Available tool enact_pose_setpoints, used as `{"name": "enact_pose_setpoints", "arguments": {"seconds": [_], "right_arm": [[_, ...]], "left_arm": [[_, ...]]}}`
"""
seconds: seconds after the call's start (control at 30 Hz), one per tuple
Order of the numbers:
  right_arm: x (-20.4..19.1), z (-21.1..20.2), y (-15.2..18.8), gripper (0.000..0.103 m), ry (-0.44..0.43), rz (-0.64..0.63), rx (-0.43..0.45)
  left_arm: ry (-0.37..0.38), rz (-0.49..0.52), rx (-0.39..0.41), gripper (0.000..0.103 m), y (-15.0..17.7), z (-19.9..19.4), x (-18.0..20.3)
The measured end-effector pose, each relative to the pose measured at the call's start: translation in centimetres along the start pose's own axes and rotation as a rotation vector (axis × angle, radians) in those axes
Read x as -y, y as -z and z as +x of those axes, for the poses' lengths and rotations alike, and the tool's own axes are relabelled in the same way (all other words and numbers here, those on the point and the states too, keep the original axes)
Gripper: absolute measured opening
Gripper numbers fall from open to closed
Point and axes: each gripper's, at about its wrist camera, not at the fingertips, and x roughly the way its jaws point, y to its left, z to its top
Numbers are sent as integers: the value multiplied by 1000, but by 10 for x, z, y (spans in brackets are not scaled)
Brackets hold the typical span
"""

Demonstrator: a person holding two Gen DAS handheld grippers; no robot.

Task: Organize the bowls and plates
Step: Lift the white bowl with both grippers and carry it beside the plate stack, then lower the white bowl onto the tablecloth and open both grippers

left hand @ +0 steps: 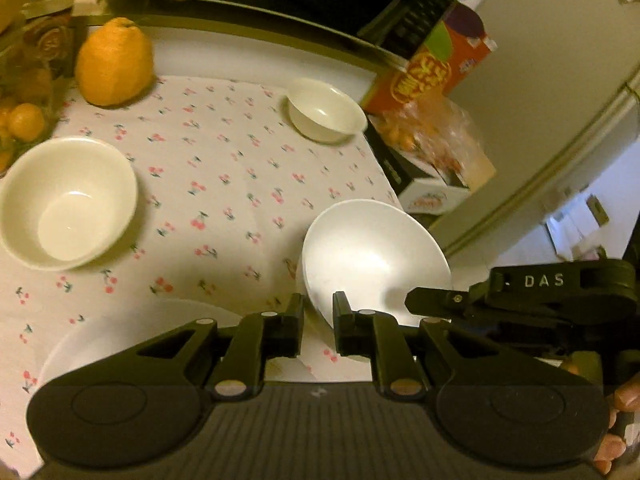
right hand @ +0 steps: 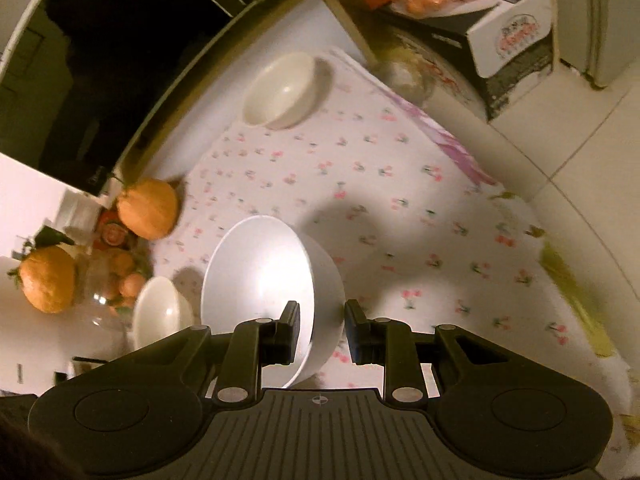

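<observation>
1. Sitting at the far left of the left wrist view, a wide cream ceramic bowl [left hand: 68, 204] is resting upright on the cherry-print cloth [left hand: 224, 184] that is covering the white worktop [left hand: 240, 56]. It is probably waiting there as the base for nesting.
2. Lying nearer, a flat white plate [left hand: 120, 332] is partly hiding under the left tongs' body. A large orange citrus fruit [left hand: 114, 64] is standing at the back, clear of the crockery.
3. Hovering over the cloth's near edge, the left tongs [left hand: 318, 308] are showing only a slim gap. The edge of the smooth white round bowl [left hand: 376, 256] is showing in that gap, but I cannot tell whether the pads are pressing on it.
4. Standing upright at the cloth's far edge is a small cream bowl [left hand: 326, 110], well apart from the others.
5. Tipping steeply over the cloth's right side, the white bowl is turning its mouth up and sideways, its base pointing away. Being round, it is showing no long axis; only its rim plane is leaning. Whether its lower edge is touching the cloth is unclear.
6. Straddling that bowl's wall, one finger inside and one outside, the right tongs [right hand: 322, 316] are clamping it, which likely explains the tilt.
7. Leaning at the far right is a colourful cardboard carton [left hand: 436, 64].
</observation>
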Motion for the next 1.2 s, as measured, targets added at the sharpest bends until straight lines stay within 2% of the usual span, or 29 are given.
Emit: {"name": "enact_pose_setpoints", "arguments": {"seconds": [0.37, 0.7, 0.8, 0.97, 1.1, 1.2], "right_arm": [[16, -1, 3, 26, 42, 3, -24], [20, 7, 4, 26, 81, 4, -55], [21, 9, 3, 26, 83, 11, -62], [20, 9, 2, 36, 93, 8, -55], [20, 8, 1, 49, 97, 7, -47], [19, 6, 0, 55, 102, 5, -35]], "left_arm": [[-3, 90, -84, 15, 12, 12, 12], [-4, 138, -104, 17, 14, 14, 18], [-2, 142, -102, 21, 13, 16, 19], [-16, 174, -90, 25, 15, 16, 23], [-10, 171, -86, 30, 15, 16, 23], [-7, 174, -71, 41, 13, 13, 23]]}}
